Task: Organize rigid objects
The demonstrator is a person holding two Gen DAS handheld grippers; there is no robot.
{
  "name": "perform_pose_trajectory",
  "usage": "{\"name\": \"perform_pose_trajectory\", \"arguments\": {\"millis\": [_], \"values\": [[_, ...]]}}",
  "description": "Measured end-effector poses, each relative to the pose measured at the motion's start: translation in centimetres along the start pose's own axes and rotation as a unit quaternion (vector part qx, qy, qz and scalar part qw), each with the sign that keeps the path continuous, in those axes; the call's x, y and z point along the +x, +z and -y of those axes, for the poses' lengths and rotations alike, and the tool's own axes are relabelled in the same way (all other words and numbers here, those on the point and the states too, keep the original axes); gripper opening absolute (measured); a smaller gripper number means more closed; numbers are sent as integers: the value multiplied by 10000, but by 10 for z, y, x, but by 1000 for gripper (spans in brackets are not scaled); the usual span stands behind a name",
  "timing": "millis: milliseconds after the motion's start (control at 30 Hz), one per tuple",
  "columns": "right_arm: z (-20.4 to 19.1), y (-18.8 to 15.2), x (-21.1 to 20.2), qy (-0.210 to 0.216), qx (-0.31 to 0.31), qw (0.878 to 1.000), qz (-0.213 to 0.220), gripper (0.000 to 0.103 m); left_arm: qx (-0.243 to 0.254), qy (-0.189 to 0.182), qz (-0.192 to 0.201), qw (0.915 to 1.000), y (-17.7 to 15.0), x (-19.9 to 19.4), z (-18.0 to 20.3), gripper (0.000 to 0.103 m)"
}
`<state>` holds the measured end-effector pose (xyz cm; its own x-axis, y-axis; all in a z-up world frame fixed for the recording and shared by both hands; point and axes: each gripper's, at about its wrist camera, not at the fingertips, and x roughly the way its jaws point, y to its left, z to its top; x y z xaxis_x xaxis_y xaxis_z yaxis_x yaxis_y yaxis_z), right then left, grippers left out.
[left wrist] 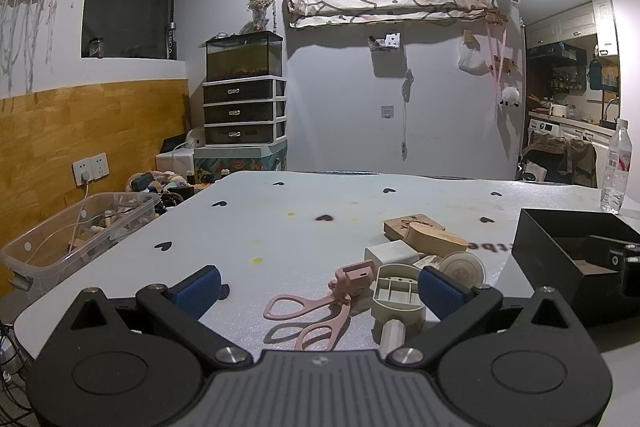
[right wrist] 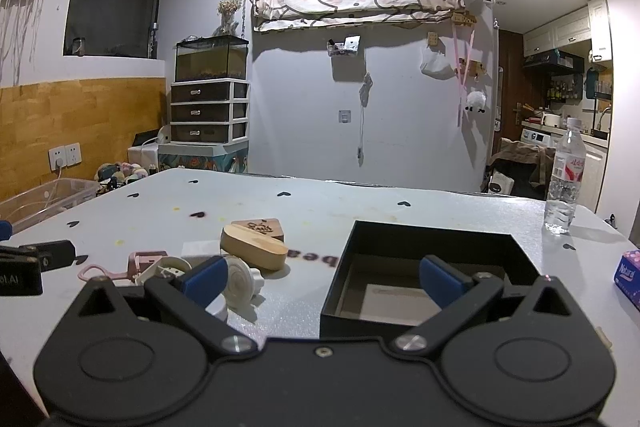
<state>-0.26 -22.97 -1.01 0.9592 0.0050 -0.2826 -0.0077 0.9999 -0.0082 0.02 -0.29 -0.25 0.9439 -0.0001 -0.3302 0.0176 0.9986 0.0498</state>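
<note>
Left gripper [left wrist: 318, 289]: jaws spread wide, blue pads well apart, nothing held. Between its pads lies a pink eyelash curler [left wrist: 316, 303], handles toward the camera. Just inside the right pad sits a beige plastic part with ribbed compartments [left wrist: 397, 293]; beyond it, a white block [left wrist: 390, 253] and a cream ridged wheel [left wrist: 464, 267], partly hidden by that pad.

Farther ahead and right of centre: a rounded wooden piece [left wrist: 434, 242] resting against a flat engraved wooden block [left wrist: 414, 225].

Far right of the left gripper: black open box [left wrist: 576, 251], seen from outside; its floor is mostly hidden in this view. A clear water bottle [left wrist: 617, 167] stands behind it.

Right gripper [right wrist: 322, 281]: jaws spread wide, empty. Its right pad hangs over the black open box [right wrist: 432, 275], whose interior this view shows from above: a brown floor with a pale card, no loose items visible. Its left pad sits in front of the cream ridged wheel [right wrist: 240, 279].

Shown only by the right view: a blue packet [right wrist: 630, 273] at the far right edge, and part of the left gripper's body [right wrist: 24, 267] at the far left.

Shown only by the left view: the curler's full handles.

Surface: grey table [right wrist: 320, 203] printed with small black hearts.
</note>
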Motion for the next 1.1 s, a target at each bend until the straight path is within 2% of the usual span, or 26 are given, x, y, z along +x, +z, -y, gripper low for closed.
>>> {"name": "perform_pose_trajectory", "arguments": {"millis": [1100], "values": [[-1, 1, -1, -12, -17, 10000, -26, 103, -9, -5, -11, 10000, -2, 3, -1, 103]]}}
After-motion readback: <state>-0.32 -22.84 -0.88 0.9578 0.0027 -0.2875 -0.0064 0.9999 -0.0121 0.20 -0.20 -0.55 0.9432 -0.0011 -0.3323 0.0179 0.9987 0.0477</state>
